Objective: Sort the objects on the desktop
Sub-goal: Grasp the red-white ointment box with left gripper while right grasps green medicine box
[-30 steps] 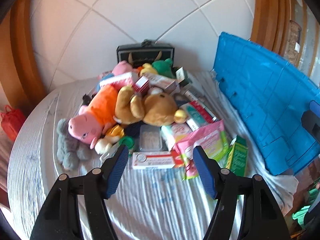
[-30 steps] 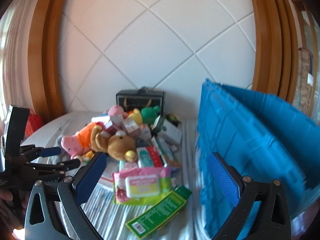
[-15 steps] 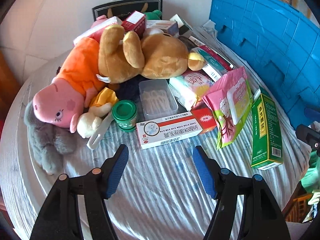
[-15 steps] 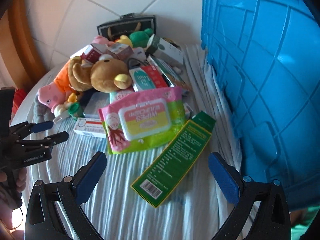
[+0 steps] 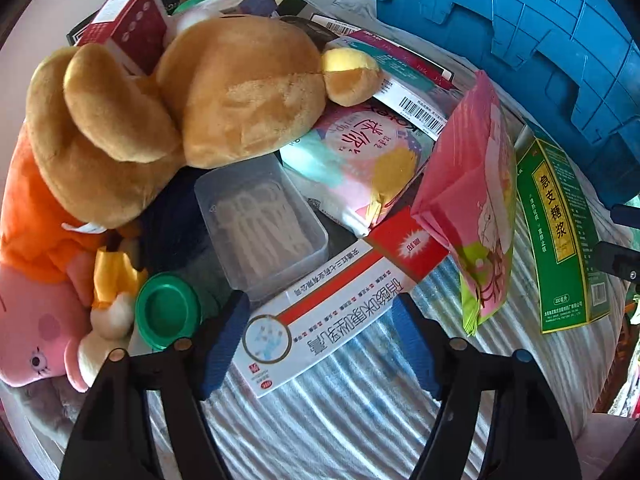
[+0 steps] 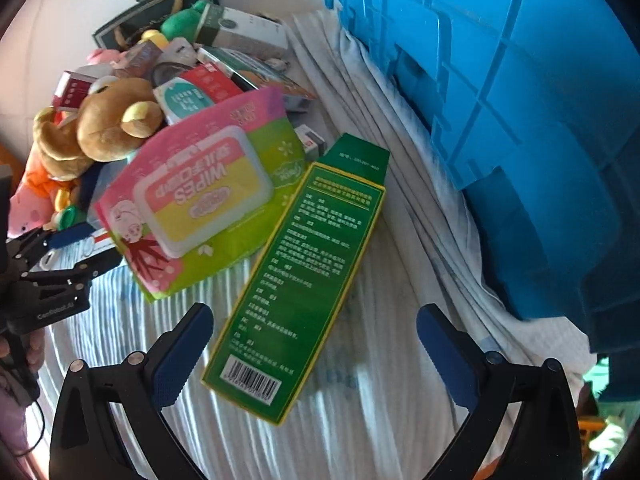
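Striped cloth (image 6: 384, 432) bears one green box (image 6: 304, 280), one wipes pack (image 6: 200, 200).

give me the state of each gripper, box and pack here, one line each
left gripper: open, jaws just widened, astride the white and red box
right gripper: open, over the green box
white and red box: flat, closed
green box: flat, closed
wipes pack: lid shut, propped on the pile

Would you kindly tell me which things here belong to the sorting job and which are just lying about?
Job:
white box
green box
wipes
bear
blue crate

Lying about:
striped cloth
tiled wall
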Demonstrator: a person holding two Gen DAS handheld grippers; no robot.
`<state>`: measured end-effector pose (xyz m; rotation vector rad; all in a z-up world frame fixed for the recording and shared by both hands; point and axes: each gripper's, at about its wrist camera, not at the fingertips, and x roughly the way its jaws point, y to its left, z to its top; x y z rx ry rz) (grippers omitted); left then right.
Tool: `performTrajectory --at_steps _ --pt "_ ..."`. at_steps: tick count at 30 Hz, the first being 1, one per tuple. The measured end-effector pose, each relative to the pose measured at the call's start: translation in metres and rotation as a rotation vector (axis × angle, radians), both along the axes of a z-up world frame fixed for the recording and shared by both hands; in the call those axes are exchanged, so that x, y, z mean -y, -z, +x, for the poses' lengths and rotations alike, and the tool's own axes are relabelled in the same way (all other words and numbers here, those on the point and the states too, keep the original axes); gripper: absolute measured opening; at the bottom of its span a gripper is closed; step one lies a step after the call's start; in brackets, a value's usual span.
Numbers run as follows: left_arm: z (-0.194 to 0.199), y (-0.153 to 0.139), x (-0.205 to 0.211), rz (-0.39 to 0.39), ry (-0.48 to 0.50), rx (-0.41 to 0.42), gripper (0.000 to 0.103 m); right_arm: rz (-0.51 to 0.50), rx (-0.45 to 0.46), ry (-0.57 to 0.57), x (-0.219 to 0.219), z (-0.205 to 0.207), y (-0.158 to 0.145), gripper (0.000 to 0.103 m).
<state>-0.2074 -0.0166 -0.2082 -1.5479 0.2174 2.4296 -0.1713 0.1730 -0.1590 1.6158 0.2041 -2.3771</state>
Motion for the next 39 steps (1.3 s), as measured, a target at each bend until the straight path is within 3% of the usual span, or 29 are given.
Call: performTrajectory --at_steps 4,8,12,17,20,22,24,30,39 --pt "-0.01 0.022 -0.002 0.003 -0.035 0.089 0.084 0.016 0.055 0.015 0.006 -0.014 0.016 0.103" --pt "0.003 0.019 -0.005 0.02 -0.043 0.077 0.069 0.03 0.101 0.029 0.008 -0.025 0.029 0.103" --pt "0.024 0.016 0.002 0.061 -0.122 0.106 0.055 0.016 0.133 -0.002 0.012 -0.029 0.033 0.103" --pt "0.047 0.016 0.01 0.081 -0.185 0.142 0.05 0.014 0.126 -0.032 0.016 -0.027 0.03 0.103" --pt "0.05 0.008 0.016 0.095 -0.232 0.099 0.046 0.009 0.109 -0.025 0.015 -0.028 0.023 0.103" --pt "0.05 0.003 0.02 0.096 -0.261 0.081 0.043 -0.001 0.113 -0.016 0.013 -0.03 0.02 0.098" --pt "0.05 0.003 0.023 0.096 -0.28 0.08 0.042 0.001 0.128 -0.015 0.012 -0.032 0.022 0.071" --pt "0.063 -0.002 0.027 0.092 -0.311 0.065 0.042 0.015 0.117 -0.034 0.014 -0.026 0.018 0.066" --pt "0.099 -0.057 0.018 0.088 -0.364 -0.09 0.041 -0.013 -0.006 -0.144 0.022 -0.003 -0.025 0.058"
